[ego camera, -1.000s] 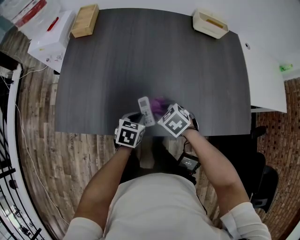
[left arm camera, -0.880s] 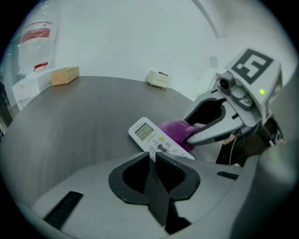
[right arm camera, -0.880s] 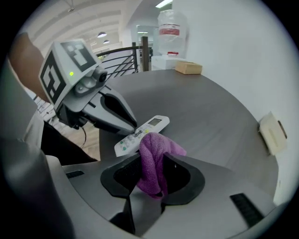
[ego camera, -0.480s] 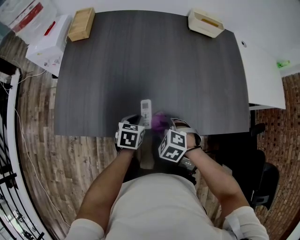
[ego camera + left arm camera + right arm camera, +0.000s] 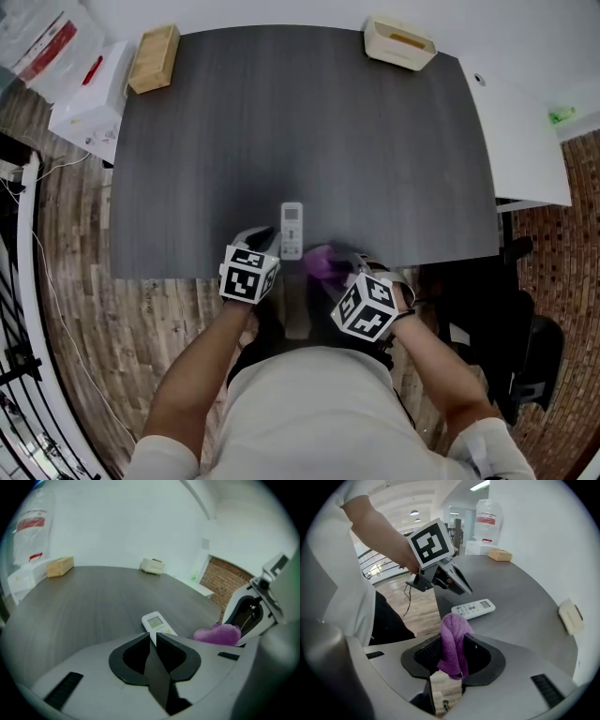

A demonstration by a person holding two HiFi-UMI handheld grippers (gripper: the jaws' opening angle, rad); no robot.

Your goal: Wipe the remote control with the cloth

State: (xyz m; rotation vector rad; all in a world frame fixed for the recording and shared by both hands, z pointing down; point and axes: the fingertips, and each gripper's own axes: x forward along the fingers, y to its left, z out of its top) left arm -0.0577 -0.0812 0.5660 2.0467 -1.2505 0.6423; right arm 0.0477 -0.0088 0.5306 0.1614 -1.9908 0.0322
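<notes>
- Purple soft cloth is bunched and pinched between the jaws of the right gripper. A fold stands up above the jaw tips and a tail hangs below them.
- Right gripper is clenched on the cloth at the near edge of the dark grey wood-grain table.
- White slim rectangular remote control lies flat on the table close to the near edge, buttons and small display facing up, display end away from the person.
- Cloth sits just beside the remote's near end, to its right. The left gripper view shows a strip of bare table between the two.
- Left gripper is just left of the remote. Its jaws are drawn almost together with only a thin slit between them, and they grip nothing.
- The remote lies just past the left gripper's jaw tips. The right gripper view shows this gripper raised clear of it.
- Far left table corner: pale wooden rectangular box.
- Far right: cream shallow tray.
- White cardboard box stands off the table's left edge.
</notes>
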